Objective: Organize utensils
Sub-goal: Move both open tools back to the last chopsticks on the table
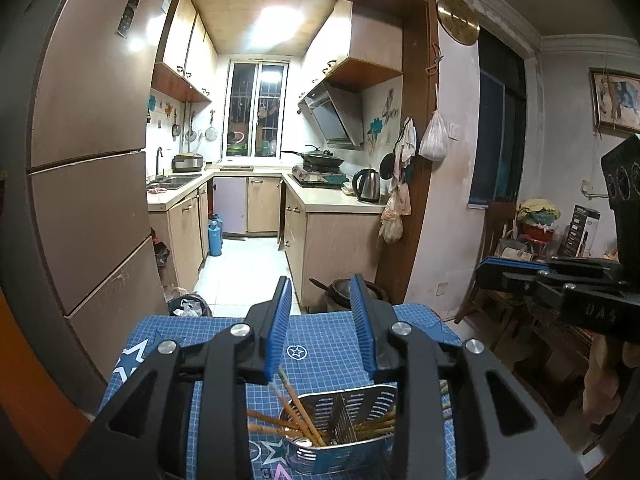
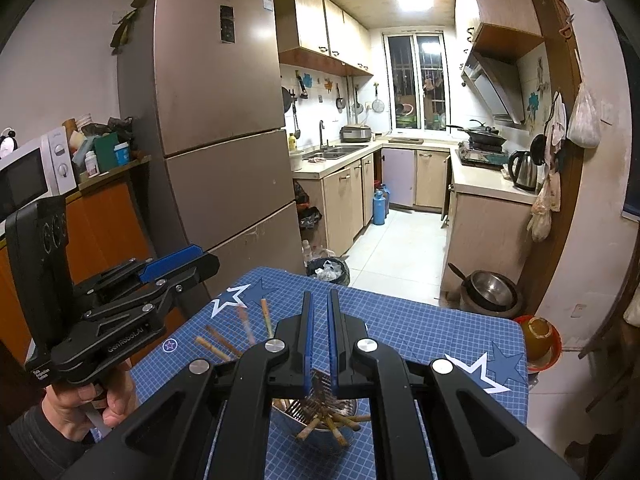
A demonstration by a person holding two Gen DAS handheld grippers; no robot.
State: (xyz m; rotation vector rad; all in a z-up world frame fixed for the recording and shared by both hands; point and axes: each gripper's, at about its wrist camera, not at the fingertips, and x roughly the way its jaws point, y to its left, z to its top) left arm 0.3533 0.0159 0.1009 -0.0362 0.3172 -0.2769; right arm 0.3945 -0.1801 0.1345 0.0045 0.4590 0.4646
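A perforated steel utensil holder [image 1: 344,428] stands on a blue star-patterned table [image 1: 320,344], with several wooden chopsticks [image 1: 298,412] leaning in it. My left gripper [image 1: 322,292] is open and empty, above and behind the holder. In the right wrist view the holder [image 2: 316,416] sits below my right gripper [image 2: 319,300], whose jaws stand nearly closed with a thin gap and nothing visible between them. More chopsticks [image 2: 224,340] lie or fan out to its left. The left gripper [image 2: 180,264] shows at the left, hand-held.
A fridge [image 2: 224,120] stands left of the table. A black bin [image 2: 328,272] sits past the far edge. A steel pot [image 2: 490,292] and an orange bowl [image 2: 538,336] sit on the right. The kitchen lies beyond.
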